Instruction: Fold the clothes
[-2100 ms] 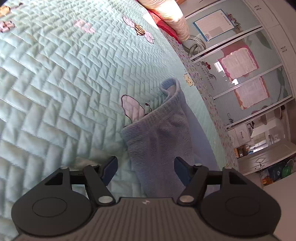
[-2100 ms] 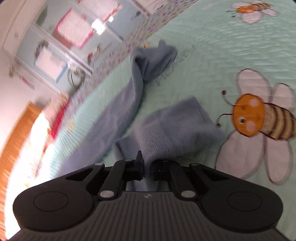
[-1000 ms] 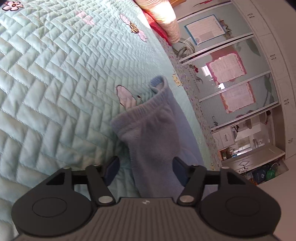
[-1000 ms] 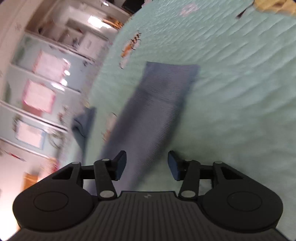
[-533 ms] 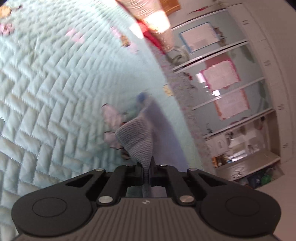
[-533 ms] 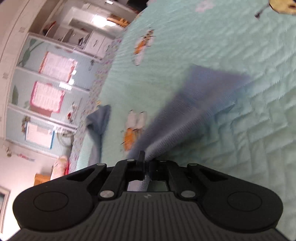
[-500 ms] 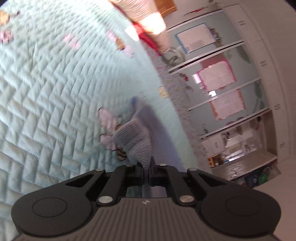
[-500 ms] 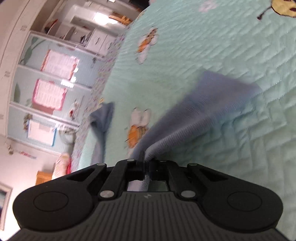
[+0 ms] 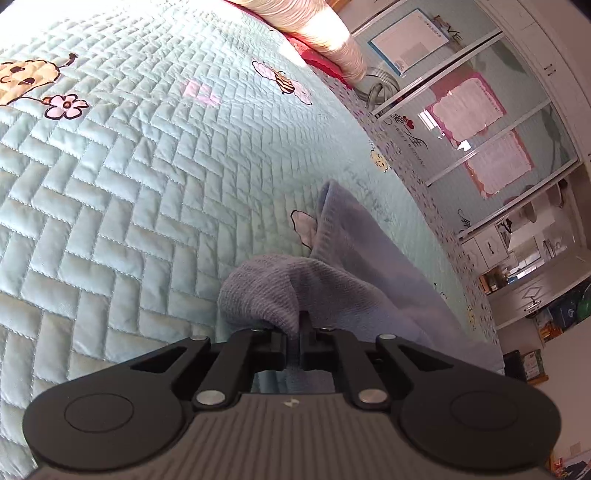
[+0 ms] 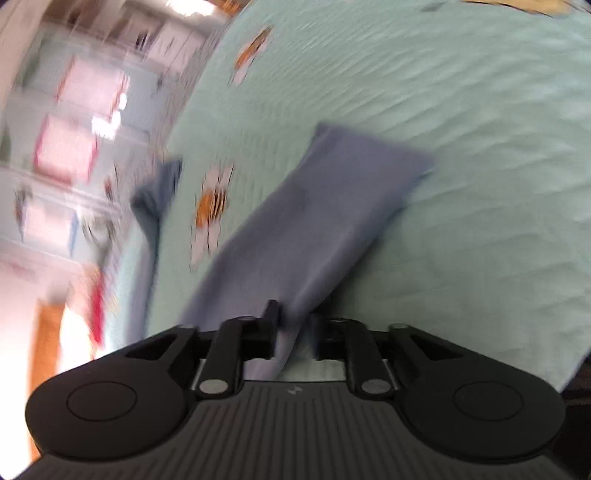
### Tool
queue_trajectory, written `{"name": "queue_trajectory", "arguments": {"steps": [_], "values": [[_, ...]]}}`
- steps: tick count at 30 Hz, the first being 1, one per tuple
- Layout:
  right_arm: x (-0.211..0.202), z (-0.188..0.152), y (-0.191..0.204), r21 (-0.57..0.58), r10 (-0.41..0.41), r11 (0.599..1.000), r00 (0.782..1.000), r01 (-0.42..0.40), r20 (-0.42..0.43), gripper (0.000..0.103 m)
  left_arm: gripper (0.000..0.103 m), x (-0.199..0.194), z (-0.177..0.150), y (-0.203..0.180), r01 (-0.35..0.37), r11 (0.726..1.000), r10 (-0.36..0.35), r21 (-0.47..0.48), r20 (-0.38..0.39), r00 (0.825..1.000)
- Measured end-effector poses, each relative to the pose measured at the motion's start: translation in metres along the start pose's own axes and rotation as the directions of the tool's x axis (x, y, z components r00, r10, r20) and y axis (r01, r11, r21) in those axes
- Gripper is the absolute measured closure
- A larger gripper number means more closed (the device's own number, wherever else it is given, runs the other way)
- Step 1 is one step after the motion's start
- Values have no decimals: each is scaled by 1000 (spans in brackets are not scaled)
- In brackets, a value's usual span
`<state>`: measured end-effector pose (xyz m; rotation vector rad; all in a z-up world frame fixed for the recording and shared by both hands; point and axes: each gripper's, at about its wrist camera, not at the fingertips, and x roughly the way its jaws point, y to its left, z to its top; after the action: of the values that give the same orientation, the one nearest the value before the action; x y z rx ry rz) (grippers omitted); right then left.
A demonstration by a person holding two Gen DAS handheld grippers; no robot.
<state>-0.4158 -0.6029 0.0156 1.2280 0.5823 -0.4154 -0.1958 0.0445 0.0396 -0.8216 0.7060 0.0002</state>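
Note:
A blue knitted garment [image 9: 351,273] lies on the mint quilted bedspread [image 9: 129,184]. My left gripper [image 9: 293,332] is shut on a bunched fold of it, and the cloth bulges up over the left finger. In the blurred right wrist view, one long flat leg of the garment [image 10: 332,206] runs from the bed down between my right gripper's fingers. The right gripper [image 10: 295,323] is opening: its jaws stand apart with the cloth still hanging between them, against the left finger. Another end of the garment [image 10: 155,192] lies crumpled near the bed's far edge.
A striped pillow [image 9: 317,26] and something red lie at the head of the bed. Sliding glass doors with pink posters [image 9: 480,147] stand beyond the bed's edge. A bee print [image 10: 210,206] lies beside the garment leg. Shelves and clutter [image 9: 535,295] fill the room's far side.
A second ago both grippers stood open over the garment. Both then shut on the cloth and moved with it. The left is still shut; the right jaws have parted again.

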Motion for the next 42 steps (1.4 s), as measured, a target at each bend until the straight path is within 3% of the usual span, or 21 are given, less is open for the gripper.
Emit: {"name": "queue_trajectory", "arguments": {"steps": [6,7,8,9,12,15,18,20,21,23,26,28,30,32,33,34,35,37,38,40,42], "values": [[12,27,-29,210,64,974,994,-83,93,78,97,12,9,-1,-38,998,36,-54,-30,999],[17,30,-28,208,76,973,993,-94,95,91,97,13,11,-3,-51,997,49,-62,-38,998],[20,31,-21,187,62,979,993,-79,98,100,97,15,14,-5,-68,996,65,-62,-48,997],[19,34,-10,141,63,987,993,-77,105,100,97,16,17,-8,-84,995,81,-59,-60,995],[-14,45,47,-12,189,982,971,-190,145,100,97,20,28,-21,-126,992,125,-5,-105,987],[-67,53,98,-63,309,951,941,-303,138,100,96,23,34,-34,-150,986,158,65,-145,977],[-79,56,93,-98,199,978,966,-184,163,100,94,25,32,-38,-156,979,175,127,-158,972],[-67,54,63,-81,58,996,984,-45,168,100,94,26,28,-33,-144,981,164,129,-163,973],[-53,50,41,-97,-34,994,987,49,159,100,94,26,26,-30,-136,983,157,126,-166,974],[-31,41,-6,-62,-209,974,969,218,128,100,94,23,24,-27,-118,984,140,131,-171,975],[-46,37,-50,85,-133,989,983,123,126,103,93,12,21,-23,-82,988,104,131,-174,979],[-70,39,-40,100,-217,975,955,200,205,93,87,2,17,-20,-62,992,81,112,-171,982],[-93,41,-22,72,-302,953,896,295,325,82,81,-11,11,-15,-55,997,63,54,-153,986],[-106,33,9,-74,-283,935,853,348,439,82,68,-26,4,-14,-47,998,51,35,-105,993],[-103,27,26,-182,-219,927,868,327,447,82,64,-35,-1,-16,-30,999,33,45,-76,997],[-98,21,44,-290,-152,909,885,300,439,79,64,-42,-4,-19,-12,998,15,57,-53,998],[-82,14,65,-399,-84,883,920,247,383,77,64,-48,-8,-22,-3,998,5,66,-34,999],[-43,-9,106,-580,27,808,975,107,218,69,58,-59,-14,-32,21,995,-21,100,-2,1000],[-21,-23,127,-647,67,762,991,26,119,69,57,-62,-15,-38,34,991,-35,131,6,999],[22,-60,163,-735,100,668,993,-118,-69,68,55,-64,-14,-52,61,979,-65,195,14,998],[56,-98,198,-786,91,580,976,-212,-197,68,54,-63,-6,-61,86,972,-94,218,27,995]]}}
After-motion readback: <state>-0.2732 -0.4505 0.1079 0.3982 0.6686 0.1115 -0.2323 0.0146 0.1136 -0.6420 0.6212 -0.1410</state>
